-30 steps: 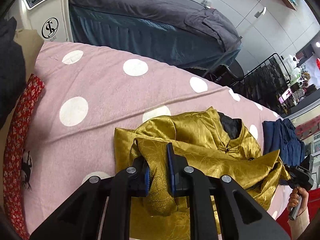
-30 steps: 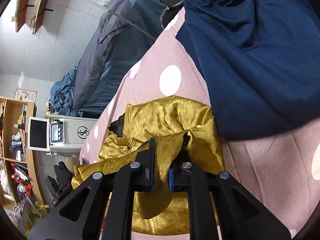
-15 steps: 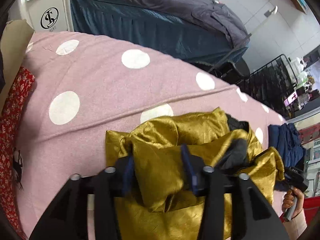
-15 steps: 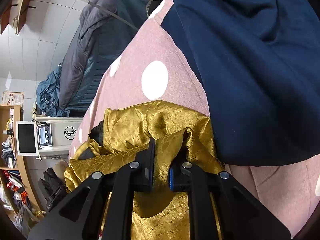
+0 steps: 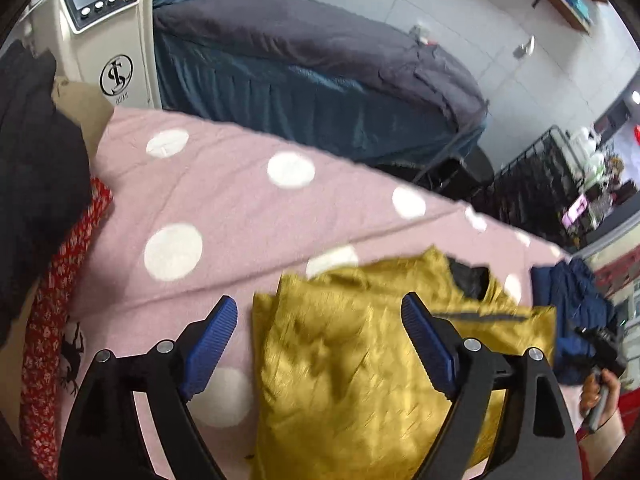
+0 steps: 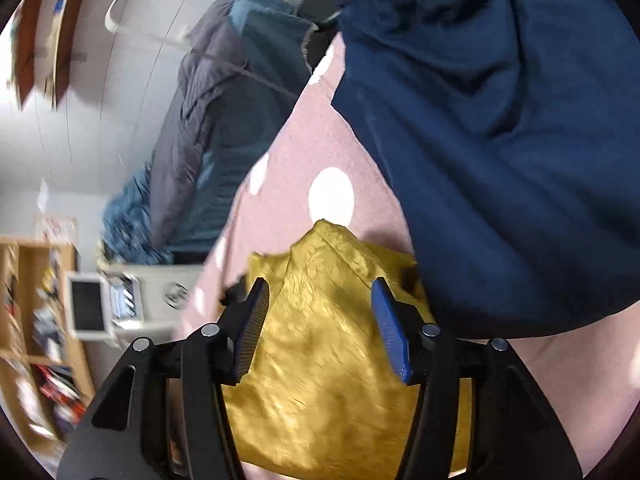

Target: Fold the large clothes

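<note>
Left wrist view: gold satin jacket [image 5: 360, 364] lies folded lower centre on the pink polka-dot cover [image 5: 224, 200]. Left hand-held gripper [image 5: 316, 340] wide open, holding nothing, over the jacket. Right hand-held gripper [image 6: 320, 328] likewise spread wide, empty. Judgement: lift clear straight up so the slippery fold isn't dragged; navy garment [image 6: 500, 140] sits just beside it, upper right.

Gold satin garment [image 5: 360, 364] lies folded into a compact, roughly rectangular bundle on the pink polka-dot cover, shiny crinkled fabric with wrinkles across the top layer. A patch of black lining [image 5: 468, 280] shows at its far edge, near the collar end; in the right wrist view the same bundle [image 6: 332, 368] ends in a pointed fold at the far side, its right edge lying just beside the navy garment.
</note>
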{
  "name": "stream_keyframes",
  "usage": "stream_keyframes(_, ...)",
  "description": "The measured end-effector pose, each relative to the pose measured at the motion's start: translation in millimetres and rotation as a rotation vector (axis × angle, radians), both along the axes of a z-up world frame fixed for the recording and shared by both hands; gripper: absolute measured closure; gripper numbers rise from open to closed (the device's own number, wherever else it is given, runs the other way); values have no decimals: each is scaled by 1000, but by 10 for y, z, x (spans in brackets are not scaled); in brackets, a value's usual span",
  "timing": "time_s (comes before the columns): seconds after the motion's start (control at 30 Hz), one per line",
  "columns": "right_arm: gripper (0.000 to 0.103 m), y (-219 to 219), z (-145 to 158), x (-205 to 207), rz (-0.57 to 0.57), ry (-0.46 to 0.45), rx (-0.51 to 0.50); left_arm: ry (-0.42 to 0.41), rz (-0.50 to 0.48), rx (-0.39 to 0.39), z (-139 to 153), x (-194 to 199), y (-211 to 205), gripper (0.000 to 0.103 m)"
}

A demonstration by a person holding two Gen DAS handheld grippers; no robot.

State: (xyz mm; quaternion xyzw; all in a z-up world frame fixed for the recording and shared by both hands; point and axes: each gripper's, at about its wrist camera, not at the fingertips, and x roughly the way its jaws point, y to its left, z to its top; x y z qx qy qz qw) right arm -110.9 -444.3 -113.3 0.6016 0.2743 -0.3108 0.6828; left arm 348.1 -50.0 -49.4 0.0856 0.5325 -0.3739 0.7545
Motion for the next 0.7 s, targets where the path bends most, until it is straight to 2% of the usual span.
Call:
stream_keyframes(0.13, 49, 202, -19, -32, 124, 163, -84, 48, -20, 69, -383, -157, 126, 21)
stream_keyframes(0.23, 49, 310, -175, -88, 177, 196, -81, 47, -33, 107, -564, -195, 126, 21)
stream_keyframes(0.27, 49, 364, -207, -82, 194, 191, -86, 55, -46, 117, -624, -201, 108, 26)
stream_keyframes(0.3, 49, 393, -229, -70, 207, 186, -91, 64, -61, 121, -668, -216, 78, 42)
stream_keyframes(0.37, 56, 473, -244, -3, 245, 198, -120, 75, -106, 127, -709, -262, -25, 64)
stream_keyframes(0.4, 75, 486, -249, 37, 258, 216, -132, 59, -120, 135, -704, -281, -71, 76)
stream_keyframes(0.43, 88, 520, -251, 72, 272, 235, -141, 29, -142, 145, -689, -303, -152, 82)
stream_keyframes(0.47, 90, 534, -252, 76, 274, 247, -152, 8, -152, 151, -671, -301, -212, 88)
stream_keyframes(0.53, 95, 547, -204, 12, 220, 278, -193, -51, -141, 156, -624, -254, -335, 90)
stream_keyframes(0.63, 96, 510, -227, -158, 127, 299, -186, -67, -111, 161, -640, -132, -501, 91)
stream_keyframes(0.7, 96, 514, -312, -181, 142, 315, -173, -59, -117, 211, -756, -117, -613, 89)
